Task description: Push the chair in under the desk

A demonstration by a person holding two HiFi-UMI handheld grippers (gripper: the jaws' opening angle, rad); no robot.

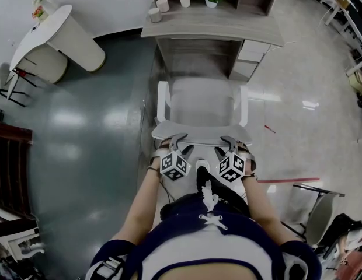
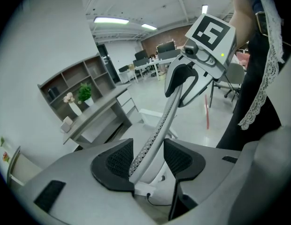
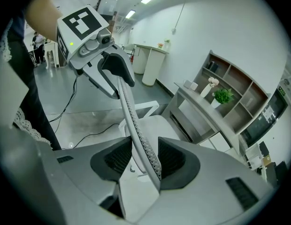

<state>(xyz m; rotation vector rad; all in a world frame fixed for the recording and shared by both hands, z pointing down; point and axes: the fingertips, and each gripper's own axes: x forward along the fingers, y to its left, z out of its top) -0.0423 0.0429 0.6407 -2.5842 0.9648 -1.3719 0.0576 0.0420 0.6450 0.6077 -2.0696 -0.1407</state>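
Head view: tools astride chair backrest

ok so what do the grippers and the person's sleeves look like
Both the left gripper and right gripper are grey with dark textured pads. Each carries a cube of black-and-white square markers. The person wears a short-sleeved dark top with white lace trim.

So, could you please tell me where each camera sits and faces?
Head view: on the person's head, looking steeply down at chair and desk; arms, left tongs, right tongs show.
Left gripper view: on the left tongs, looking along the chair's back at the right tongs; torso shows.
Right gripper view: on the right tongs, looking back at the left tongs; torso shows.
Both share the desk.
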